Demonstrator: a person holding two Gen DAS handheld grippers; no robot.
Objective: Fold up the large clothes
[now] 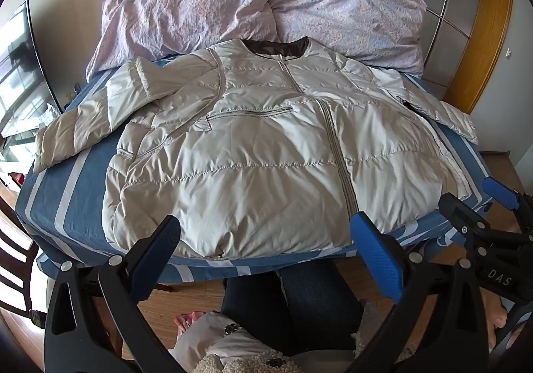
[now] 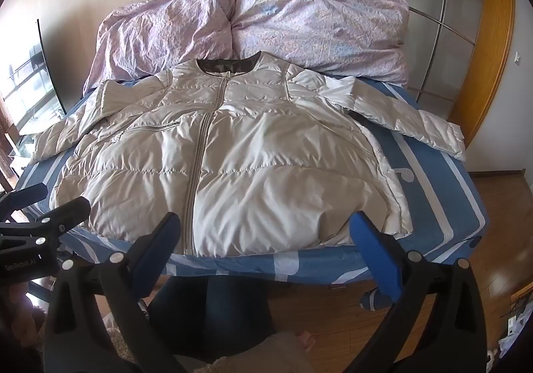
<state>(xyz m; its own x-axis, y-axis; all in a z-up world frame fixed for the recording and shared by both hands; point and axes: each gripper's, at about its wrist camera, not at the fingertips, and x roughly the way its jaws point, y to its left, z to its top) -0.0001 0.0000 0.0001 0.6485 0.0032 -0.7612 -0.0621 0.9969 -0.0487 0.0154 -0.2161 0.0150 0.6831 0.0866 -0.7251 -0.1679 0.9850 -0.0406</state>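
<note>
So the puffy cream jacket (image 1: 253, 153) is lying flat on the bed (image 1: 70, 203), front side up, zipped, collar at the far end and hem right in front of both tools. Nothing's folded yet as far as I can tell, so this looks like the very start: picking a first grab.

Going left to right. The left tool (image 1: 266, 253) hangs just short of the hem with its jaws as wide as they go and nothing in them. Ahead of it and off to the left, the left sleeve (image 1: 83, 130) is bent, with its cuff doubled back over the shoulder area. I'd straighten that first, or the fold ends up lumpy. Pinch the cuff, not the slippery middle, because that shell fabric looks like it slides.

The right tool (image 2: 266, 239) is the same story: wide open, empty, hovering just before the hem, with the zipper (image 2: 196, 180) running away from it slightly left of centre. The right sleeve (image 2: 409, 126) stretches far ahead and to the right, fairly straight, so it should swing across the chest easily. Down filling traps air, so I'd press each fold flat before doing the next.

Counts: one jacket, two sleeves, one zipper down the front, two tools. Beyond the collar there's one pink duvet (image 2: 253, 26) bunched into two humps.
</note>
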